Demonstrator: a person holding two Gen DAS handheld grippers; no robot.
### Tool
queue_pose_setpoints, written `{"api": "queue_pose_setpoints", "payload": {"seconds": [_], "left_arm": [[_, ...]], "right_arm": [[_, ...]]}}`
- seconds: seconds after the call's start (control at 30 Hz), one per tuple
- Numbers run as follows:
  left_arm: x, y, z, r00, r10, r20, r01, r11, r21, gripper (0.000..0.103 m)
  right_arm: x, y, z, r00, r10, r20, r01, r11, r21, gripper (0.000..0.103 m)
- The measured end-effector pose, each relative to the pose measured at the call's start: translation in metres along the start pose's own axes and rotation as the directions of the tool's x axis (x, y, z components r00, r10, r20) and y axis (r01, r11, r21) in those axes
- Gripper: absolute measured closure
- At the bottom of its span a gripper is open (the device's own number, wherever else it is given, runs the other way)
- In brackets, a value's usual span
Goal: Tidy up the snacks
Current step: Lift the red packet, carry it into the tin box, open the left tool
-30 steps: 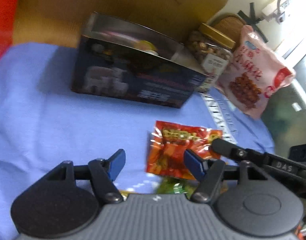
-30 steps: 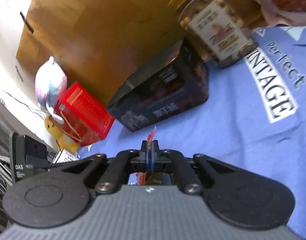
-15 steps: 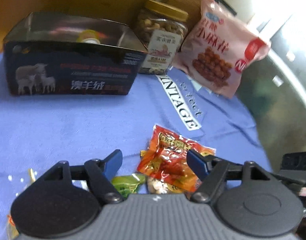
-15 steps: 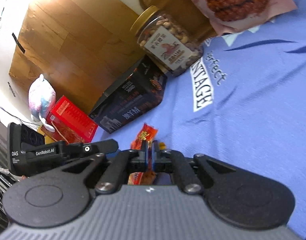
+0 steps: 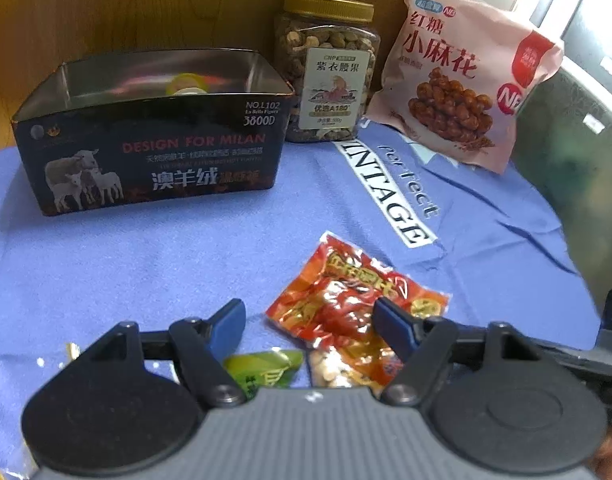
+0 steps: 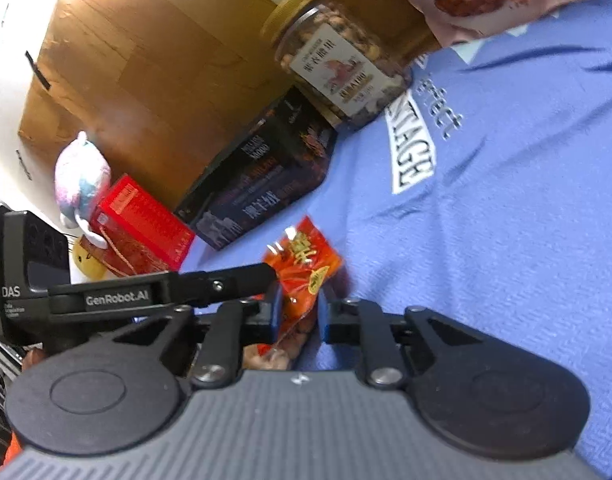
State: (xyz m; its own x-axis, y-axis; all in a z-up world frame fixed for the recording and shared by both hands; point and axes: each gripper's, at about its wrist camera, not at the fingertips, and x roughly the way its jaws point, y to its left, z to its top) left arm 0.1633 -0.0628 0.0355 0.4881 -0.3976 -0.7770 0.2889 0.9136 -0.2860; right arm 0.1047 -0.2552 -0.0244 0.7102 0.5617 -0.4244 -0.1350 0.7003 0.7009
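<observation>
A red snack packet (image 5: 346, 300) lies on the blue cloth, in front of my left gripper (image 5: 308, 320), which is open with its blue fingertips on either side of the packet's near end. A green packet (image 5: 262, 368) and a packet of nuts (image 5: 338, 364) lie close under it. In the right wrist view the red packet (image 6: 302, 264) has its thin edge between the pads of my right gripper (image 6: 298, 312). Those jaws are opening, with a gap showing on both sides of the packet. The left gripper's finger (image 6: 234, 278) reaches in from the left.
An open dark box (image 5: 154, 136) with a yellow item inside stands at the back left. A nut jar (image 5: 326, 72) and a pink bag (image 5: 458, 80) stand to its right. A red box (image 6: 142, 224) and a plush toy (image 6: 80, 180) sit beyond the cloth.
My right gripper's jaws, shut on the red packet before, have parted. The left gripper swung right and turned, so the box now sits left, and its jaws widened a little.
</observation>
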Motion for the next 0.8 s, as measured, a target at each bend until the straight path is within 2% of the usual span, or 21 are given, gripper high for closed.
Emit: {"api": "queue_pose_setpoints", "payload": {"seconds": [0.1,0.2,0.27,0.4,0.5,0.57,0.6,0.63,0.67,0.73,0.8], "left_arm": [[-0.011,0.013,0.006,0.997,-0.075,0.032,0.076,0.996,-0.049,0.031],[-0.029,0.033,0.012,0.983,-0.166,0.082,0.174,0.979,-0.104,0.028],[-0.041,0.045,0.015,0.974,-0.195,0.114,0.208,0.971,-0.119,0.026],[-0.065,0.069,0.019,0.955,-0.228,0.191,0.259,0.954,-0.152,0.006],[-0.077,0.086,0.020,0.923,-0.294,0.249,0.342,0.923,-0.175,0.007],[-0.080,0.096,0.023,0.888,-0.371,0.273,0.428,0.883,-0.192,0.019],[-0.081,0.101,0.026,0.868,-0.409,0.281,0.469,0.860,-0.201,0.035],[-0.080,0.105,0.031,0.853,-0.436,0.286,0.500,0.840,-0.212,0.045],[-0.079,0.108,0.037,0.854,-0.430,0.291,0.498,0.838,-0.224,0.048],[-0.079,0.113,0.051,0.871,-0.383,0.308,0.456,0.863,-0.217,0.060],[-0.078,0.119,0.069,0.891,-0.327,0.315,0.405,0.886,-0.226,0.065]], "right_arm": [[-0.004,0.012,0.002,1.000,0.022,0.018,-0.022,0.999,-0.048,0.092],[-0.006,0.014,0.013,0.994,0.107,0.026,-0.108,0.994,0.029,0.094],[-0.006,0.017,0.023,0.986,0.165,0.037,-0.168,0.983,0.076,0.096],[-0.003,0.031,0.042,0.963,0.268,0.029,-0.269,0.957,0.109,0.096],[0.005,0.043,0.053,0.938,0.346,0.017,-0.345,0.927,0.145,0.096],[0.012,0.051,0.061,0.922,0.387,0.004,-0.383,0.909,0.165,0.096],[0.019,0.053,0.066,0.911,0.413,-0.001,-0.405,0.895,0.188,0.096],[0.024,0.053,0.070,0.902,0.432,-0.003,-0.422,0.883,0.207,0.096],[0.031,0.054,0.076,0.897,0.442,-0.003,-0.430,0.874,0.224,0.096],[0.044,0.054,0.089,0.888,0.460,0.003,-0.447,0.861,0.242,0.096],[0.060,0.055,0.105,0.896,0.444,0.009,-0.432,0.865,0.255,0.096]]}}
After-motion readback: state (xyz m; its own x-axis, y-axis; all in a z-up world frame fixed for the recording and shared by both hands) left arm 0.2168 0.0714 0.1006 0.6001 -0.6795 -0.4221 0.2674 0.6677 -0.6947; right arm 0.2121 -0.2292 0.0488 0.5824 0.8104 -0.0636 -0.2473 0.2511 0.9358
